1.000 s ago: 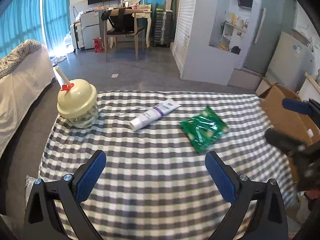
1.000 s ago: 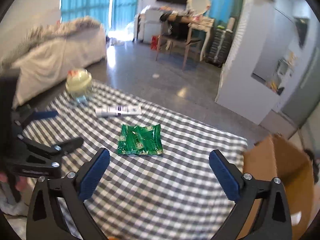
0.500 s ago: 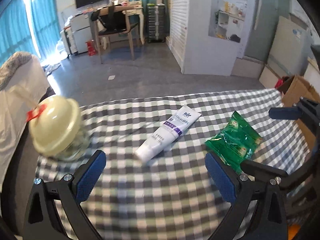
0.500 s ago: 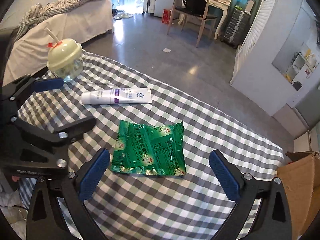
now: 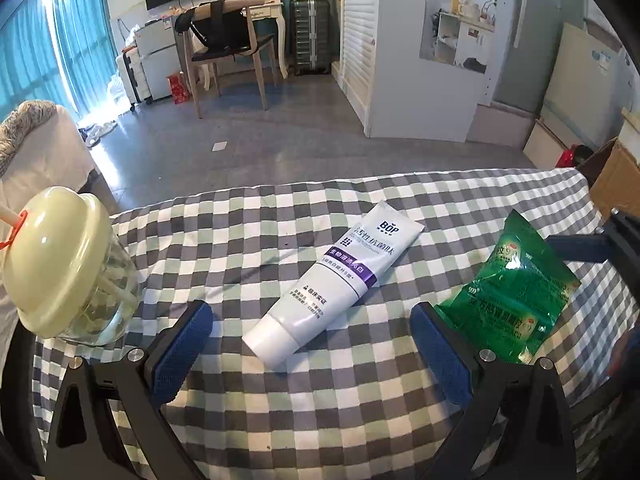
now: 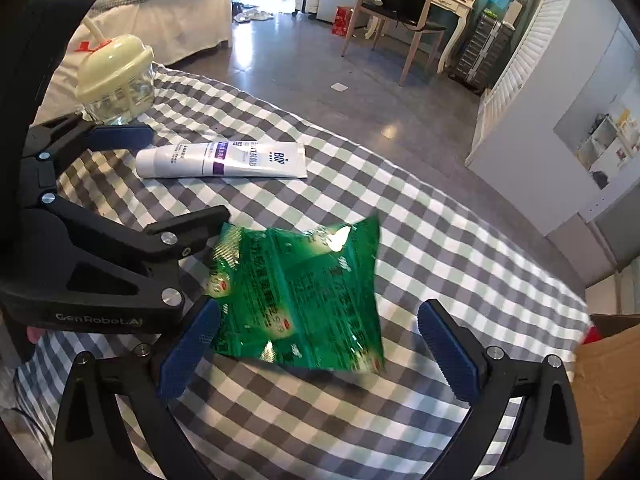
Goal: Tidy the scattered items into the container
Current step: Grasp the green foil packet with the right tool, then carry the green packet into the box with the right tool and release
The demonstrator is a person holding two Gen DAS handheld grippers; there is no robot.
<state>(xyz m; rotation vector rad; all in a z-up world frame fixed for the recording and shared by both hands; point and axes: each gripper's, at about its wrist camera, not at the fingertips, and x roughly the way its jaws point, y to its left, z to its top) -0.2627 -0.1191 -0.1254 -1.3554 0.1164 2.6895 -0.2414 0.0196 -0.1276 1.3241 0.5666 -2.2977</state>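
Green foil packet (image 6: pixel 304 296) is seen at frame centre of the right wrist view, flat on the checked tablecloth (image 6: pixel 420 240), between the spread, empty fingers of the right gripper (image 6: pixel 316 350). Toothpaste tube (image 5: pixel 336 286) is framed centrally in the left wrist view by the left gripper (image 5: pixel 308 346), likewise released. A domed cup (image 5: pixel 64 268) stands at left; a cardboard box (image 6: pixel 604 376) is cut off at lower right.
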